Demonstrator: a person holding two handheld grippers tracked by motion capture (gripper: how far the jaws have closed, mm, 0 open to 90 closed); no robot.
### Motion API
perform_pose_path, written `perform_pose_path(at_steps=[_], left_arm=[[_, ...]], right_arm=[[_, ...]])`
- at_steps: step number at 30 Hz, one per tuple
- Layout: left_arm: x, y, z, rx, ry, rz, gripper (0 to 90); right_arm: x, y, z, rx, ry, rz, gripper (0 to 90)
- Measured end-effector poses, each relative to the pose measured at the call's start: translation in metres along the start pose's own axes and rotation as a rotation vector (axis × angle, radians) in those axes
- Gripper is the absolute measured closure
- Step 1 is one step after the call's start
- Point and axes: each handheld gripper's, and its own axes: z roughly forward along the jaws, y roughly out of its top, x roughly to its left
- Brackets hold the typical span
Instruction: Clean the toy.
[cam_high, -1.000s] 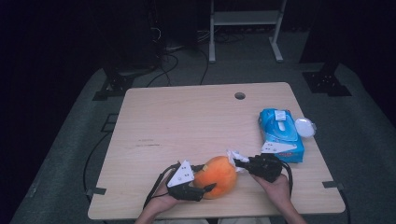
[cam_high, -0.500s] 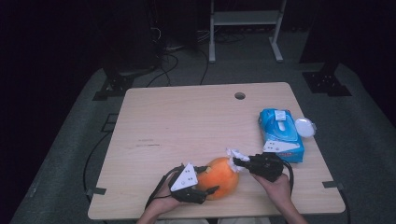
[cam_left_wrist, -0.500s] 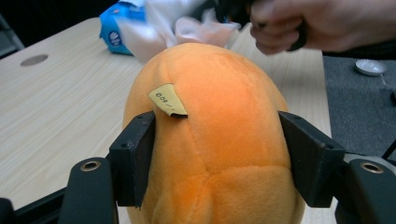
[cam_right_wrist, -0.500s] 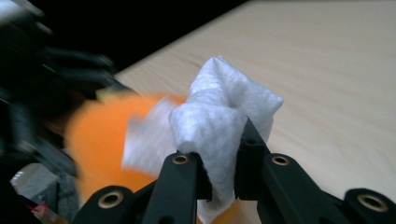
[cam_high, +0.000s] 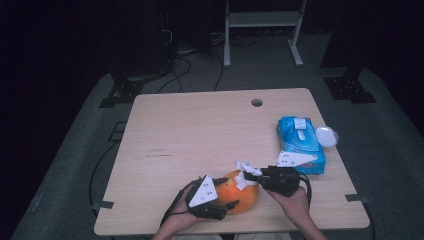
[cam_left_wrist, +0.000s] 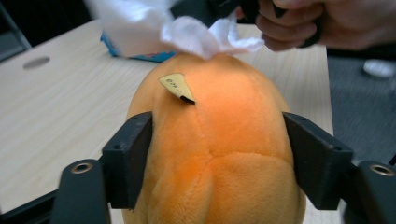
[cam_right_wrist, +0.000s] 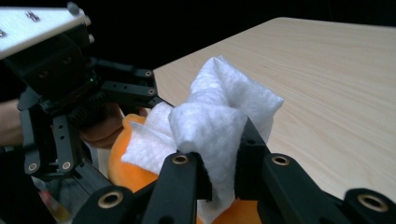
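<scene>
Plush toy: an orange plush toy (cam_high: 239, 195) lies on the near edge of the table (cam_high: 200, 130), between the two hands; a small tan tag (cam_left_wrist: 176, 86) sticks up from its seam.
Left gripper: the left gripper (cam_high: 220, 206) reaches around the toy from the left. In the left gripper view its two black jaws stand one on each side of the plush, right against the fur. The jaws have just been opening a little, with the toy between them; I cannot tell whether they press on it.
Right gripper: the right gripper (cam_high: 248, 178) comes in from the right, its jaws pressed together on a bunched white wipe (cam_right_wrist: 219, 121).
Wipe: it touches the top of the toy, at the end away from the left gripper.
Wipe pack: a blue pack (cam_high: 300, 145) lies near the right edge of the table, well apart from the toy, with a white round lid (cam_high: 326, 136) beside it.
Table: light wood, with a small round hole (cam_high: 257, 102) near the far edge.
</scene>
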Motion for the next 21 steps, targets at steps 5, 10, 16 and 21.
perform_pose_path(at_steps=[5,10,16,21], left_arm=[[0.002,-0.001,-0.001,-0.009,-0.028,-0.021,23.7],[0.011,-0.004,0.003,0.021,-0.020,-0.148,9.5],[-0.002,0.005,0.001,-0.002,0.081,0.046,33.7],[-0.007,0.003,0.005,0.027,0.075,0.119,30.6]], right_arm=[[-0.022,-0.013,-0.002,0.038,-0.067,0.056,79.7],[-0.029,-0.016,-0.004,0.043,-0.084,0.098,79.7],[-0.015,-0.005,-0.007,-0.027,-0.039,0.059,79.5],[-0.013,-0.004,-0.006,-0.031,-0.027,0.043,79.6]])
